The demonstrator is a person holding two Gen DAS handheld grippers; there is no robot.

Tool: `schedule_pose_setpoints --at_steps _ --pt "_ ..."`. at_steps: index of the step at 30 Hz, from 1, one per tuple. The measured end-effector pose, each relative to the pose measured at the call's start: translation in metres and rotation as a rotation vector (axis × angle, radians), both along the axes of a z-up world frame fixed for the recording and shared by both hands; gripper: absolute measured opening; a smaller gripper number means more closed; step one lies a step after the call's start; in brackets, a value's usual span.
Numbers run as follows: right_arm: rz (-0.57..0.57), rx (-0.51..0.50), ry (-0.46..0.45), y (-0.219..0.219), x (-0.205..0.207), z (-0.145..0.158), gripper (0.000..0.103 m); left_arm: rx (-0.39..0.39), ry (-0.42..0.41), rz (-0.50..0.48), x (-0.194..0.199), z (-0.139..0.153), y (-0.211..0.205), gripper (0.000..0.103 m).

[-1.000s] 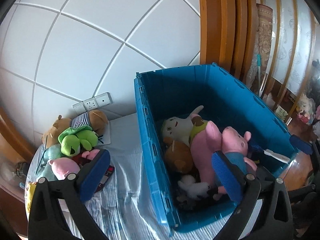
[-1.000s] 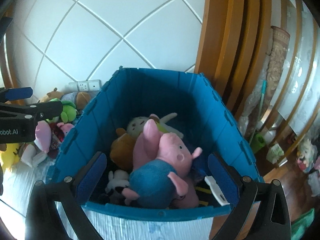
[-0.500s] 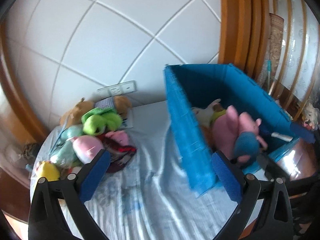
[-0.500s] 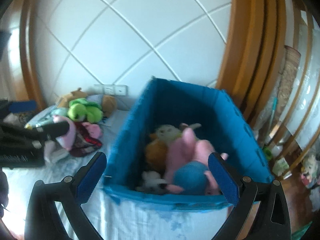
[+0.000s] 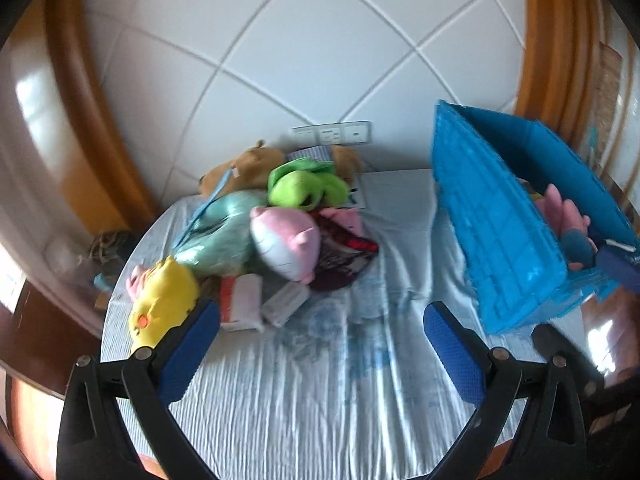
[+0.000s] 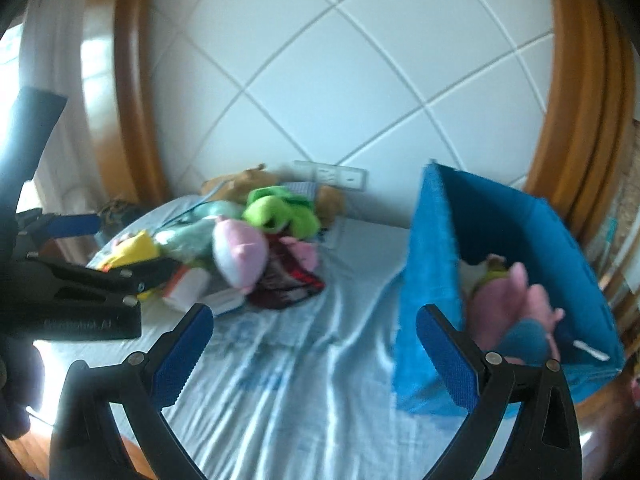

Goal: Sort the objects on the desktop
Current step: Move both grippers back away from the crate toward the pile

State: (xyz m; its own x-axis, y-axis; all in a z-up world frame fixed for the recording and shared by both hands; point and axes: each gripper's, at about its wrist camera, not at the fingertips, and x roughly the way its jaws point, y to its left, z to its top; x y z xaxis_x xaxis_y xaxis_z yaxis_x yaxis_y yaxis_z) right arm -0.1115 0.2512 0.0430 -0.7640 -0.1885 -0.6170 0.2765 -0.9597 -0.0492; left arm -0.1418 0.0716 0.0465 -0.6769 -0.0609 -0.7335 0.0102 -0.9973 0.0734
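Both held above the near part of a desk [image 5: 320,400] covered in a wrinkled pale blue cloth: left gripper [image 5: 322,340] spread wide with nothing between its blue pads, right gripper [image 6: 314,340] likewise wide open and empty. Heaped at the far left corner, a pile of soft toys: yellow plush toy [image 5: 164,304] nearest the left edge, pale mint plush [image 5: 220,236] behind it, round pink-and-white plush [image 5: 288,240] in the middle, bright green frog plush [image 5: 304,186] on top toward the wall, brown plush bear [image 5: 244,164] at the back under a white wall socket strip [image 5: 332,134]. Touching the pile on its right, a dark red patterned cloth bundle [image 5: 344,256]; just in front, two small white packets [image 5: 260,304] lying flat. At the right edge, well apart from the pile, a large blue plastic crate [image 5: 504,232], with a pink pig plush [image 6: 512,308] and other toys inside. Open cloth between pile and crate. Seen from the right wrist, the left gripper's black body across the near side of the pile, hiding part of the yellow toy.
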Motion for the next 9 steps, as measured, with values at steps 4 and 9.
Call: schedule_pose_setpoints --at_steps 4,9 --pt "0.035 -0.001 -0.013 -0.027 0.006 -0.006 0.103 -0.015 0.008 0.033 0.01 -0.002 -0.023 0.103" --pt "0.061 0.01 -0.023 -0.046 0.008 -0.012 0.103 -0.018 0.036 0.033 0.02 -0.002 -0.034 0.103"
